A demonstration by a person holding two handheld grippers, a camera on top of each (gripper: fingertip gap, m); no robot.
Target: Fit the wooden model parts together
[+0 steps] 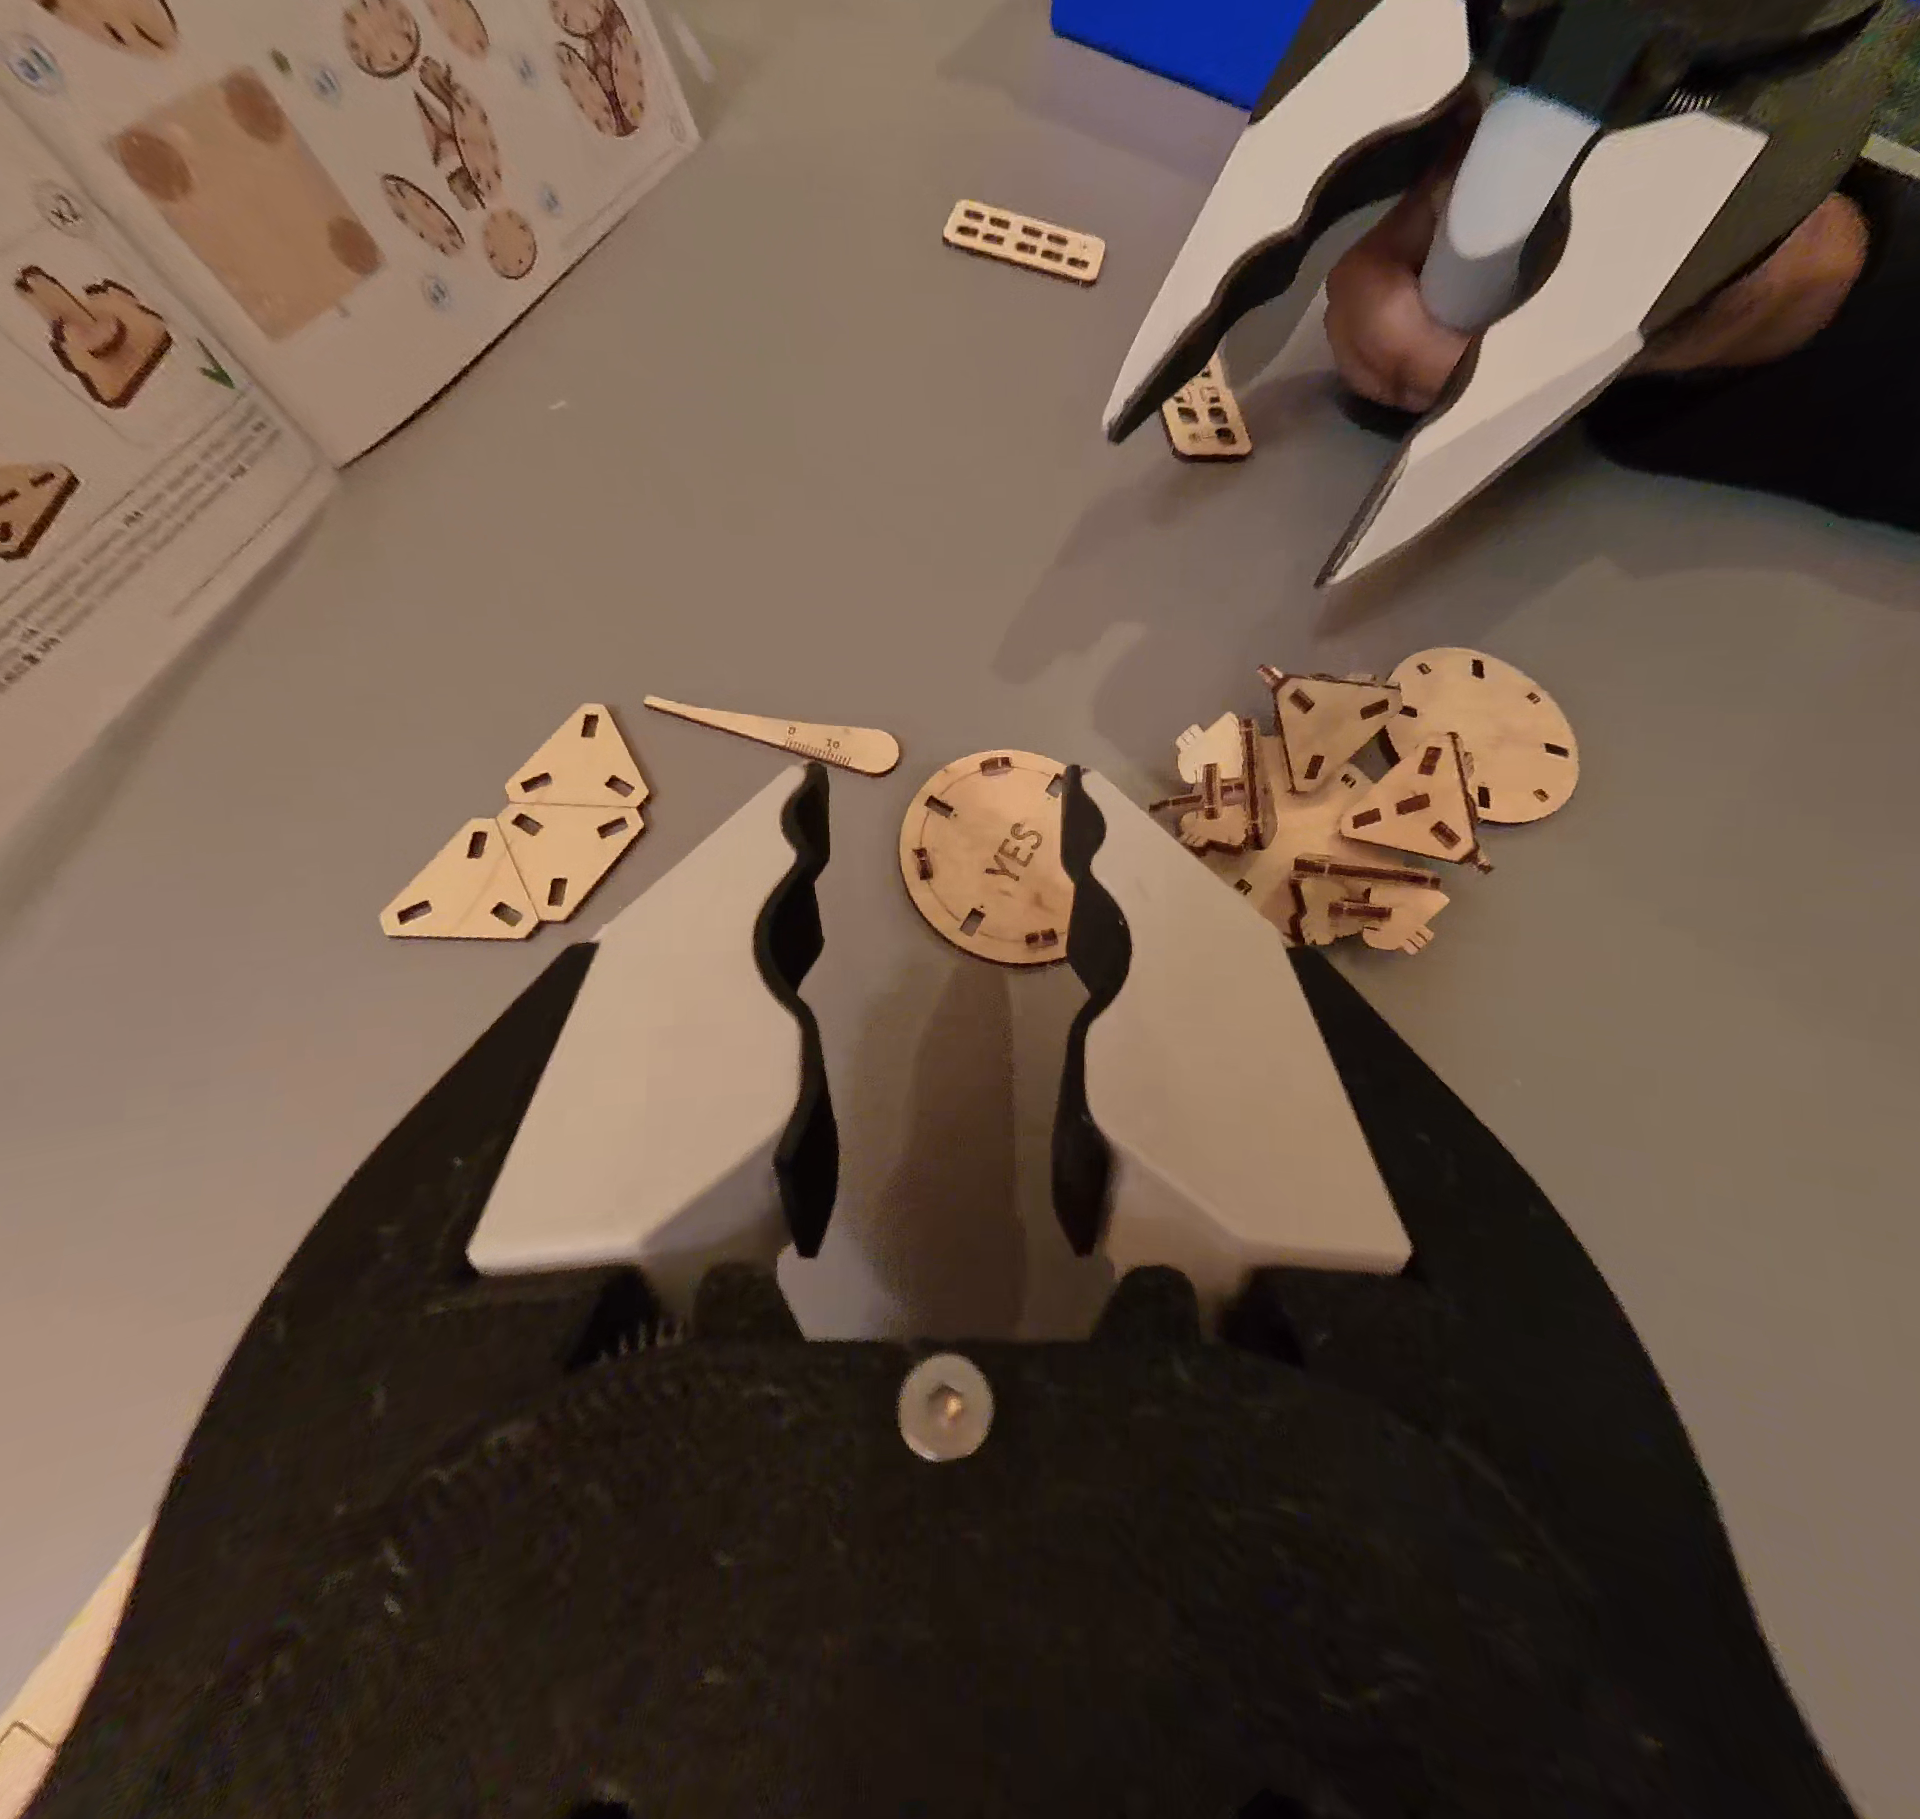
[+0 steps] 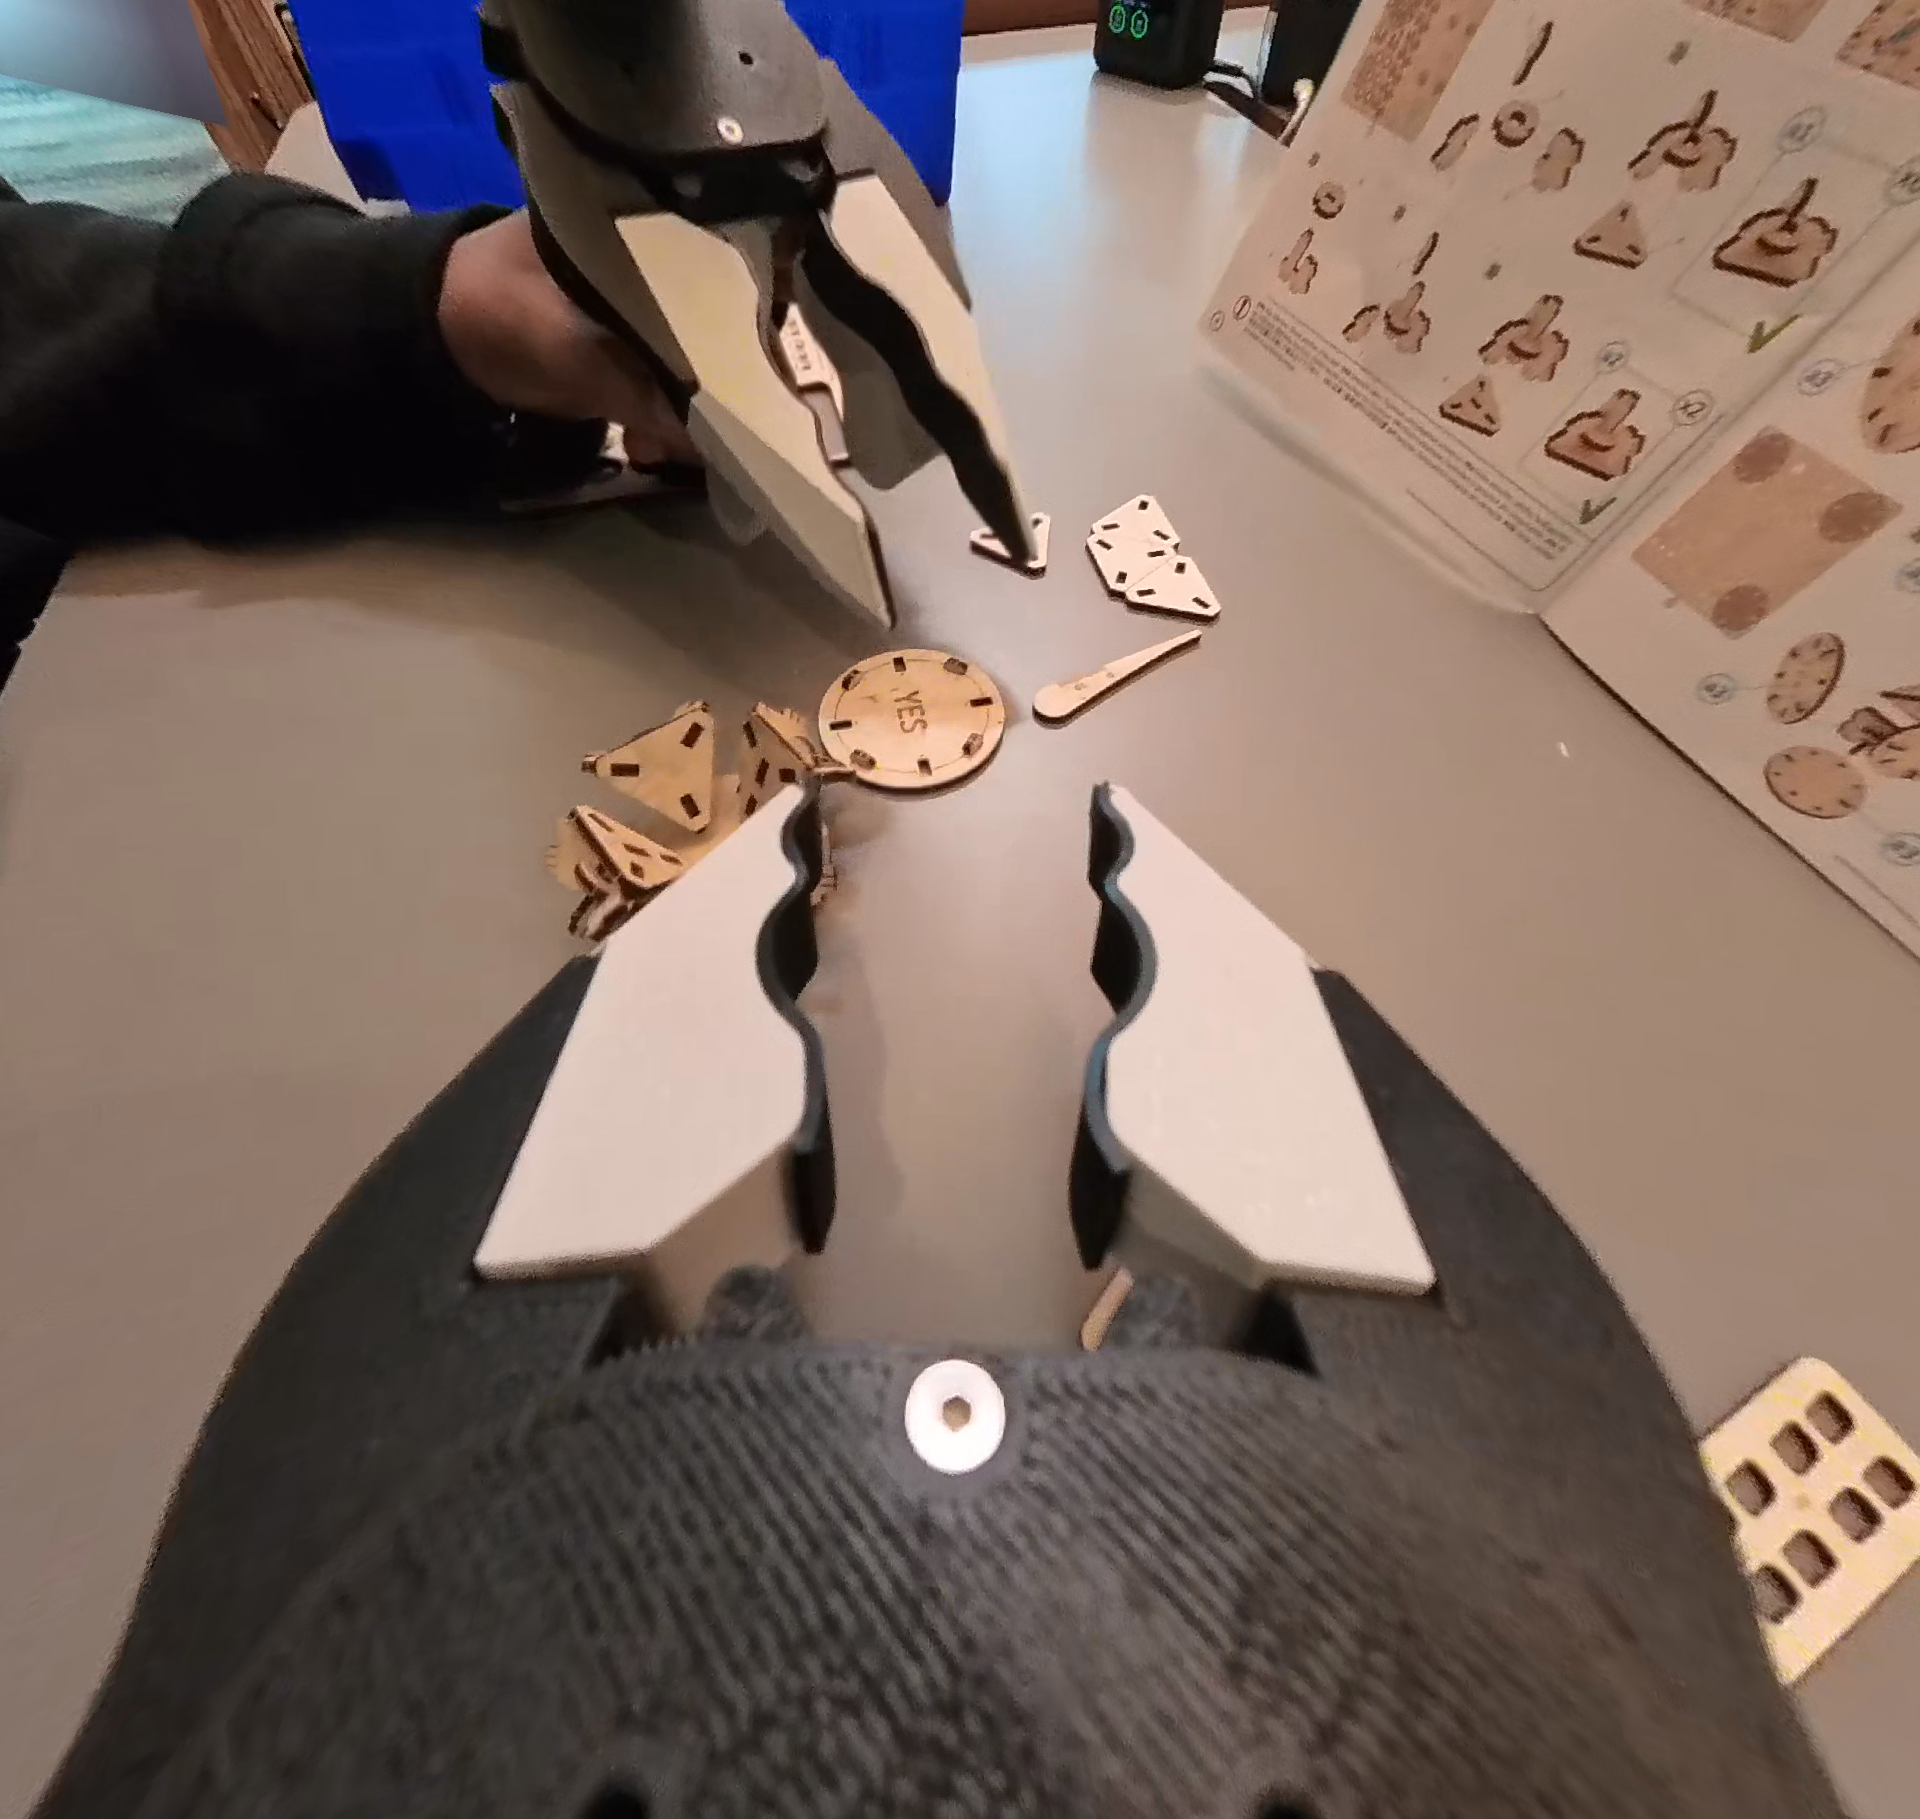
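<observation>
- Left tongs (image 1: 940,782): jaws partly open, nothing between the pads. They hang over the worktop (image 1: 831,481). In their own view the round disc (image 1: 987,855) lies flat below the gap, with the right-hand finger (image 1: 1132,896) covering its edge. No pad presses on it.
- Right tongs (image 2: 956,803): jaws open a little wider, also empty. Only bare worktop shows between the fingers. The cluster (image 2: 665,793) sits just beside the left-hand finger.
- Built so far: the cluster, several triangles slotted upright with toothed bits on a second disc (image 1: 1496,730).
- Loose and flat:
  - the round disc, just beside the cluster
  - three flat triangles (image 1: 520,834) edge to edge
  - a pointer (image 1: 779,735)
  - a slotted strip (image 1: 1023,240) farther off
- An open booklet (image 1: 312,159) stands propped at the worktop's edge.
- Left view only:
  - the second disc under the cluster
  - the strip
  - a small slotted piece (image 1: 1205,419) behind one tip of the right tongs
  - the hand (image 1: 1392,315) gripping the right tongs' handle
- Right view only:
  - the left tongs seen from the side, raised clear of the disc, one tip over a separate small triangle (image 2: 1013,543); whether it touches, I cannot tell
  - a slotted plate (image 2: 1818,1520) near the camera
  - a dark device with green lights (image 2: 1153,13) at the back
  - the front of the blue bin (image 2: 644,76), of which the left view shows only a corner
</observation>
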